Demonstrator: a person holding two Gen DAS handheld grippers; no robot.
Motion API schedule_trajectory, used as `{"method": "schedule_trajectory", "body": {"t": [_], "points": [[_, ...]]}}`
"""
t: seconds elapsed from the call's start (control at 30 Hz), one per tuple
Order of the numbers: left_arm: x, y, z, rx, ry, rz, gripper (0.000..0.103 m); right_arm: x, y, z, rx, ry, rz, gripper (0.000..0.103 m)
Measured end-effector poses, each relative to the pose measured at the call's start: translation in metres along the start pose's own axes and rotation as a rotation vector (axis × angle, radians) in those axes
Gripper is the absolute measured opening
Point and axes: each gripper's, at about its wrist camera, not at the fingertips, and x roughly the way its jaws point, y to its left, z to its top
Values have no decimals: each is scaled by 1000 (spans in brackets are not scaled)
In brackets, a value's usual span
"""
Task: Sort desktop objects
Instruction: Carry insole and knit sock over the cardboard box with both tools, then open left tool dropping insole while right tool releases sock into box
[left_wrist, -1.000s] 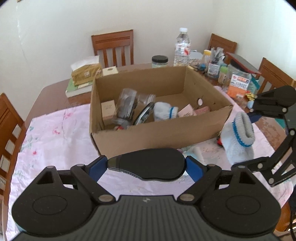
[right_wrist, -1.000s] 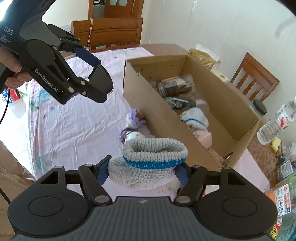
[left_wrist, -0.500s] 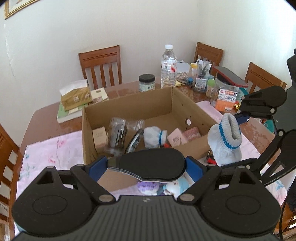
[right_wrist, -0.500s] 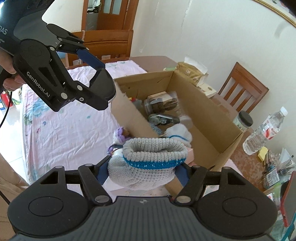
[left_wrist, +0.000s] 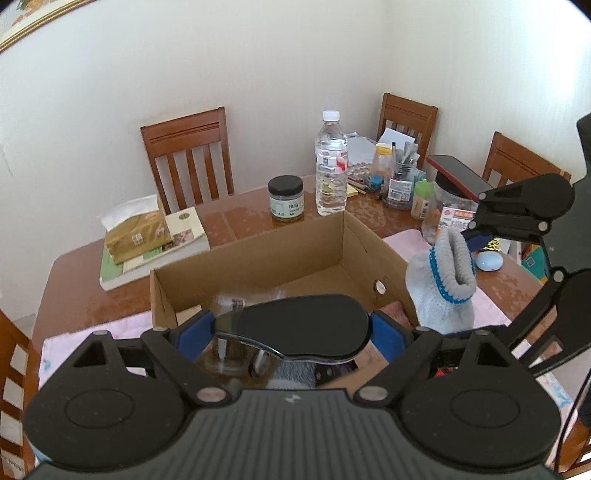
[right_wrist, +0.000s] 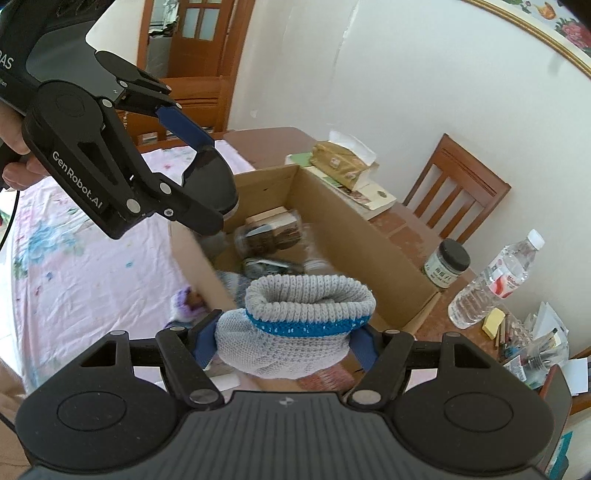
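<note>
above the open cardboard box (left_wrist: 280, 258) on the desk (left_wrist: 243, 218), the left tool (left_wrist: 291, 326) is clamped on a flat black case (left_wrist: 295, 325); its side reads "GenRobot.AI". the right tool (right_wrist: 284, 341) grips a grey knitted sock (right_wrist: 295, 325) with a blue band, over the box's near corner. beyond stand a water bottle (left_wrist: 330, 166) and a black-lidded jar (left_wrist: 286, 199); their labels are too small to read.
</note>
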Motion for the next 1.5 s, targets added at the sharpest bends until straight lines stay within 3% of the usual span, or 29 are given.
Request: {"method": "schedule_trajectory", "body": {"t": [0.53,0.97,1.07,1.5], "points": [[64,8,44,-14,51,-22,90,44,-34,6,52,57,-16,75],[93,9,64,-35,61,-48,90,76,-51,13,69,109,-29,77],[98,7,66,-32,65,-54,90,78,-50,11,69,101,-83,85],[108,-11,69,28,78,-89,96,60,-57,-6,119,93,-120,89]]}}
